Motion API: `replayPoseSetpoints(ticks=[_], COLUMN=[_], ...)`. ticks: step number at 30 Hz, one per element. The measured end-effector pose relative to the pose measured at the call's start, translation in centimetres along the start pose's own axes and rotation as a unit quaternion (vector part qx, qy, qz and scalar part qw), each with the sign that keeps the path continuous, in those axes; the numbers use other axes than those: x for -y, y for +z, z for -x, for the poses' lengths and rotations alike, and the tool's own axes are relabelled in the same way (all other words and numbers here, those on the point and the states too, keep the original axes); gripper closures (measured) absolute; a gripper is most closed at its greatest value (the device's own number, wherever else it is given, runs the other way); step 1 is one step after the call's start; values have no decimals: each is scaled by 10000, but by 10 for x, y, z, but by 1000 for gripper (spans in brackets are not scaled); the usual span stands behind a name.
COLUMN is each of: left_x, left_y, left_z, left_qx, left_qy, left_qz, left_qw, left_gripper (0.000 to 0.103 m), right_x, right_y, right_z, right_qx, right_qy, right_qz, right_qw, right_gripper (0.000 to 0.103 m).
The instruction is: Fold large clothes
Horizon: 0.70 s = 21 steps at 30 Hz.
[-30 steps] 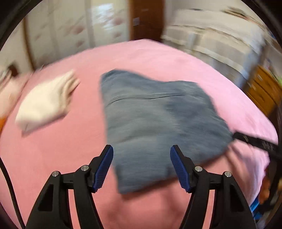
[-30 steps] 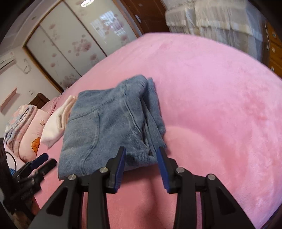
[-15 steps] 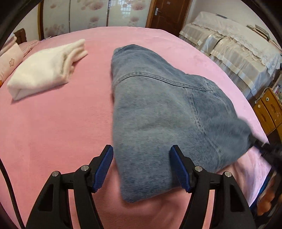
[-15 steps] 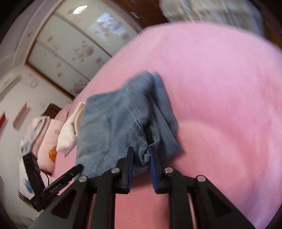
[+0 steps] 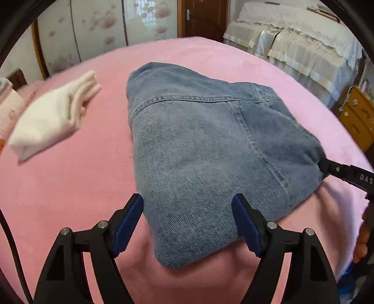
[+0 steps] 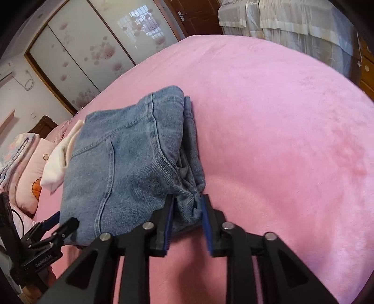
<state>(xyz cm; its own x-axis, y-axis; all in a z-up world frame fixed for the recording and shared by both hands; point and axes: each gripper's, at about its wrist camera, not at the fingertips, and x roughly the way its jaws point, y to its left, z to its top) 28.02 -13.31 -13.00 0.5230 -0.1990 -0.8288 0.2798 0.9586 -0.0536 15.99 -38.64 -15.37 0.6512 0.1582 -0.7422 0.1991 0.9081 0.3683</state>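
Thick, heavy folded jeans (image 6: 131,159) look floppy; the right gripper (image 6: 185,210) pinches 1 layered corner, while the left gripper (image 5: 187,219) gapes wide, holding nothing

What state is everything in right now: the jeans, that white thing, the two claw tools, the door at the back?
Jeans: folded, lying on the pink bed.
White garment: folded, apart from the jeans.
Left gripper: open, straddling the jeans' near corner.
Right gripper: shut on the jeans' corner.
Door: closed.
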Motion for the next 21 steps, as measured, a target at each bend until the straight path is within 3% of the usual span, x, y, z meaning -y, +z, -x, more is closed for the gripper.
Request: replayPoseSetpoints(ticks=[3,7,16,17,18,21], left_x=[-16,-38,-78,-79,-78,-77], left_y=[16,48,125,131,135,140], left_z=[16,20,-51,-59,-64,-83], left_qx=[38,238,2,-13,-5,24], left_qy=[-361,-339,-266,-215,-154,103], left_qz=[202,357,905,904,861,644], left_qw=[9991,9985,9955,9957,9962,9979], left_gripper=[25,24,25,26,29,29], right_x=[-10,-12,-8,-8,-10,-15], right_y=[19,53,123,125,127,129], right_z=[15,10,-92,-100,-107,-116], right_qx=[192,315,-179,-270,-352,-264], right_qy=[140,381,70,148,108,-371], right_qz=[171,156,-127,-94,45,438], right_qw=[9996,9987,9997,9995,9993,9980], right_gripper=[63,46,47,52,86,89])
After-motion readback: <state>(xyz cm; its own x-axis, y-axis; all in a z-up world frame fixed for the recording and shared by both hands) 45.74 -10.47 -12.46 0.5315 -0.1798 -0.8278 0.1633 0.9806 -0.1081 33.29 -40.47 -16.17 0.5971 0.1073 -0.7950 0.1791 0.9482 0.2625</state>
